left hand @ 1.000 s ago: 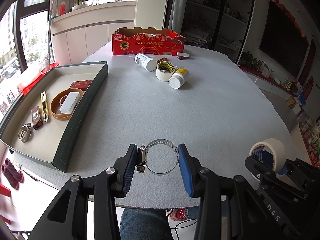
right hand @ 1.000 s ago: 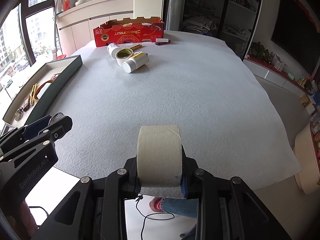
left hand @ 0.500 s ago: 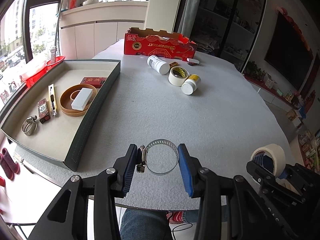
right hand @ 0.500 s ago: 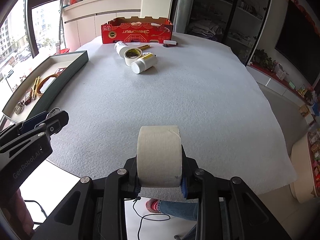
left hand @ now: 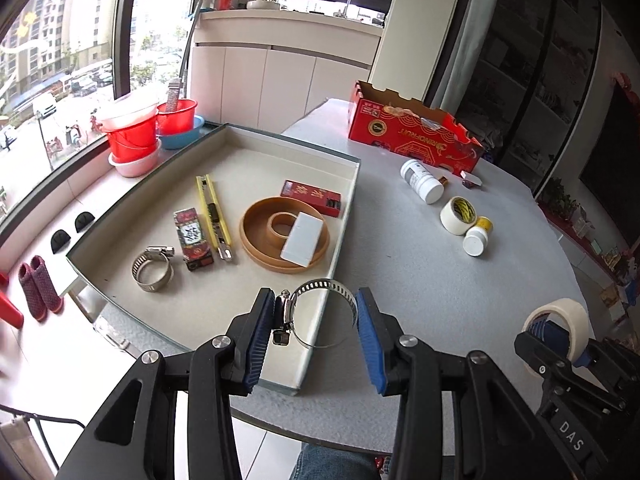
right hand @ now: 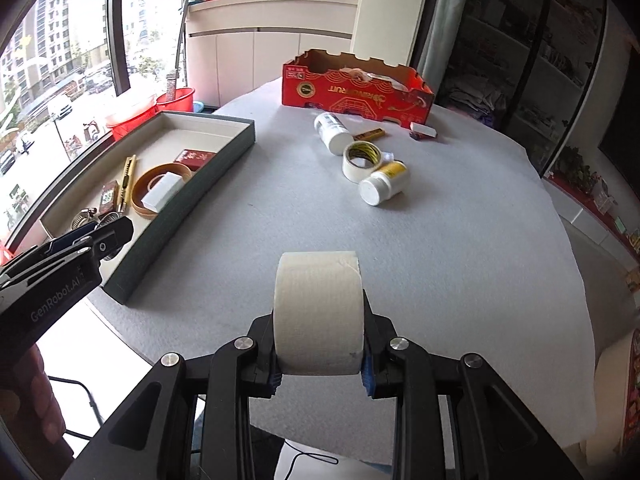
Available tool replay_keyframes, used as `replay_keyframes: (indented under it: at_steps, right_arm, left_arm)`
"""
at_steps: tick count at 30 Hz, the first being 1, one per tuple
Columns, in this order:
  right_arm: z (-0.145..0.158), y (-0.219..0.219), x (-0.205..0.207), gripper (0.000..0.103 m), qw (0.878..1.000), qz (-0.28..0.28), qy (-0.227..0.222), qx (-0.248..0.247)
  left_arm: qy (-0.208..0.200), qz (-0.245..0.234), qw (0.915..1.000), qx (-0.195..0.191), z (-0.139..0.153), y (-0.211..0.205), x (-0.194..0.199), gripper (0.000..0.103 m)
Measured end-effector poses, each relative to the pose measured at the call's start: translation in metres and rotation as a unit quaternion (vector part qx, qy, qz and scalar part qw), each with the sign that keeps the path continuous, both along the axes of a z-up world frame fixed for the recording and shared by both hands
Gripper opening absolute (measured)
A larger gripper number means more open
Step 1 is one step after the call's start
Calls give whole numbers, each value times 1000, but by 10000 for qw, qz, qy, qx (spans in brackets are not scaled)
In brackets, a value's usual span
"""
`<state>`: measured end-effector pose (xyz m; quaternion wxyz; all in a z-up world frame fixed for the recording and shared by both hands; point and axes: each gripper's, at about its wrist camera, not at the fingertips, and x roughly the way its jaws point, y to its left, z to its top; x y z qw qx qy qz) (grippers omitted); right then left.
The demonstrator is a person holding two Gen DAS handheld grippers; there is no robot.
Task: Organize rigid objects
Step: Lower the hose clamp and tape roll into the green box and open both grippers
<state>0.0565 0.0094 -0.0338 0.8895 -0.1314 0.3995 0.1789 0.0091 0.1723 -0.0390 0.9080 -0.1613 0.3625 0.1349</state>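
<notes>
The metal hose clamp (left hand: 323, 312) sits pinched across its width in the left gripper (left hand: 316, 334), screw housing pressed against the left blue pad, the band's far side against the right one, and it hangs over the near corner of the tray (left hand: 338, 248). It looks light and springy: a thin steel hoop that could flex or twist out if squeezed hard, so that grip across the ring, with the bulky screw block as an anchor, seems the sensible hold. Slick metal on ribbed rubber, I'd judge it secure enough for a gentle set-down.

Over on the right, the right gripper (right hand: 319, 364) is clamped on a roll of masking tape (right hand: 318, 312), pads on its flat sides, held above the grey table cover (right hand: 440, 248). Light, firm, not fragile.

Inside the tray lie a second hose clamp (left hand: 152, 267), a utility knife (left hand: 213, 211) and a brown ring (left hand: 285, 232) with a white block across it. Bottles (right hand: 383, 188) and another tape roll (right hand: 362, 161) wait farther out.
</notes>
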Motion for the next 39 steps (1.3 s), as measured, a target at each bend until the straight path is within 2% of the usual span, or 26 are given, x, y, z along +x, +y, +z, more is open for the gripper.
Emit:
replay_keyframes:
  at_steps: [9,16,22,29,39]
  right_arm:
    - [31,78,36,30,9970,649,-81,412]
    - [37,125,58,30,9939,957,11,542]
    - [28,145,74,30,9907,1113,234,741]
    - [17,156,91,30,9906,1003,506,784]
    - [12,169,106,30,9898,1019,554,823]
  left_arm:
    - [-11,808,9965,213,13,72,13,45]
    - [47,1163,9929,228,13,102,26,45]
    - [144,1262,9916,233,7,113,38,45]
    - [314,1217,9918,242,-2,116,53,44]
    - [454,1161,9917,303,-6,118,67,44]
